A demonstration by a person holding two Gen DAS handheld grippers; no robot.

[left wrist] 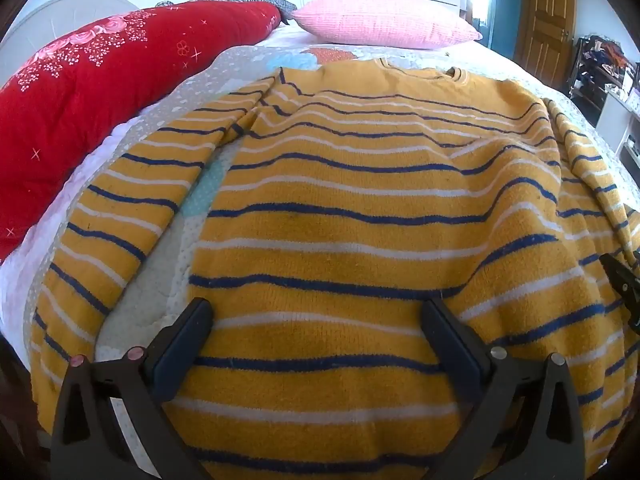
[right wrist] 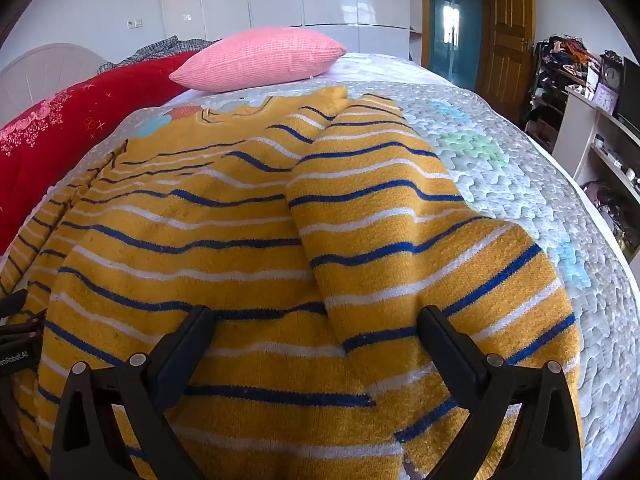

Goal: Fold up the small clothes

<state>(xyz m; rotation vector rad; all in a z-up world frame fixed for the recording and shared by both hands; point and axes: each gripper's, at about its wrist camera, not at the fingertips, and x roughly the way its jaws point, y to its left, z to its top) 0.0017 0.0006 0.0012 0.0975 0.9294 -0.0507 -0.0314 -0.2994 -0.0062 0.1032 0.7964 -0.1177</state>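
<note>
A yellow sweater (left wrist: 360,184) with blue and white stripes lies spread flat on the bed, collar at the far end. Its left sleeve (left wrist: 132,200) lies along the body. Its right sleeve (right wrist: 384,216) lies folded over the body in the right wrist view. My left gripper (left wrist: 316,312) is open and empty, just above the sweater's lower left hem. My right gripper (right wrist: 314,320) is open and empty, above the lower part of the sweater (right wrist: 200,240) and the sleeve's cuff end. The right gripper's tip also shows in the left wrist view (left wrist: 624,284).
The bed has a pale quilted cover (right wrist: 520,184). A red quilt (left wrist: 80,92) lies along the left side and a pink pillow (left wrist: 380,20) at the head. A wooden door (right wrist: 508,32), shelves and a desk (right wrist: 592,128) stand to the right.
</note>
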